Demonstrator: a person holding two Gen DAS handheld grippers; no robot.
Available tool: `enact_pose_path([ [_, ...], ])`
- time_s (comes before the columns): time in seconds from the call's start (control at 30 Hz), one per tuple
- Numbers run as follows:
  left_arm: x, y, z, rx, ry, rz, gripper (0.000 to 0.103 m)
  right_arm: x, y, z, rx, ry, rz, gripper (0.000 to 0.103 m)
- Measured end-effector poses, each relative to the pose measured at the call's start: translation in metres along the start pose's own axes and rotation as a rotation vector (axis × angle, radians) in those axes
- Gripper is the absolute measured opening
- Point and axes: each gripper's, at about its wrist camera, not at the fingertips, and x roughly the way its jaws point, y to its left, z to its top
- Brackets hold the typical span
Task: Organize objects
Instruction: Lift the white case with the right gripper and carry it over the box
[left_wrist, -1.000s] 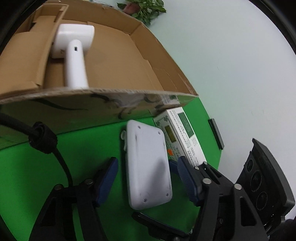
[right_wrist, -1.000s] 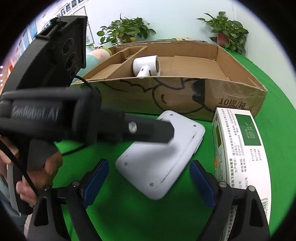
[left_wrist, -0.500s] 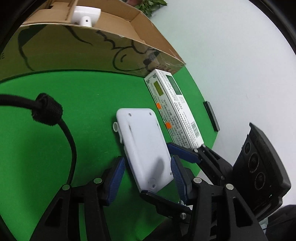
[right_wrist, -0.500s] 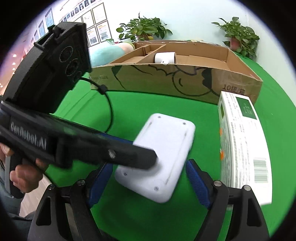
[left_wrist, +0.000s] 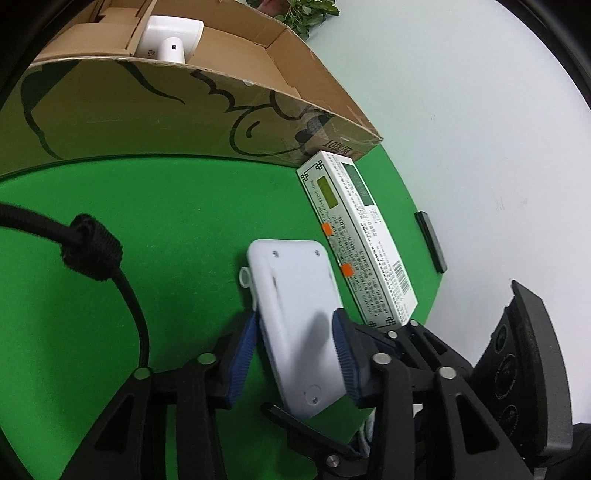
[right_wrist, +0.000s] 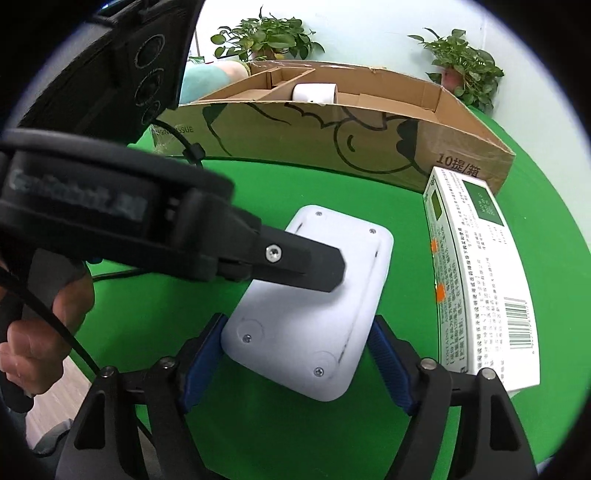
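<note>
Left wrist view: left gripper (left_wrist: 295, 354), jaws just closing, pinches the white device (left_wrist: 295, 325) while the right gripper (right_wrist: 295, 354) straddles it open; cardboard box (right_wrist: 369, 147) holds a white gadget (right_wrist: 314, 92).

a round table (right_wrist: 280, 192) covered in bright green cloth carries everything. on it, at the far side, stands an open cardboard box (right_wrist: 332, 140) printed with a black line drawing. just in front of the box's right end lies a long white carton (right_wrist: 484, 280) with green panels, orange marks and a barcode, its far end close to the box wall. beside the carton, nearer the middle, lies a flat white device (right_wrist: 314, 306) with rounded corners, screws facing up. a small black bar (left_wrist: 430, 242) lies at the table's edge
</note>
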Motion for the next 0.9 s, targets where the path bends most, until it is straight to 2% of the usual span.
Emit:
enact_pose_path([
  [0.1, -0.005, 0.001, -0.006, 0.005, 0.002, 0.008, 0.028, -0.002, -0.001, -0.002, 0.010, -0.002, -0.007, 0.076],
  [0.43, -0.021, -0.009, -0.020, 0.030, -0.033, 0.037, 0.025, -0.009, -0.003, -0.007, 0.038, -0.026, 0.031, 0.075],
  [0.6, -0.039, -0.022, -0.015, 0.070, -0.080, 0.054, 0.022, -0.016, -0.004, -0.001, 0.039, -0.056, 0.038, 0.075],
  [0.9, -0.077, -0.042, 0.006, 0.113, -0.169, 0.077, 0.021, -0.036, -0.006, 0.028, 0.014, -0.142, 0.048, 0.075],
])
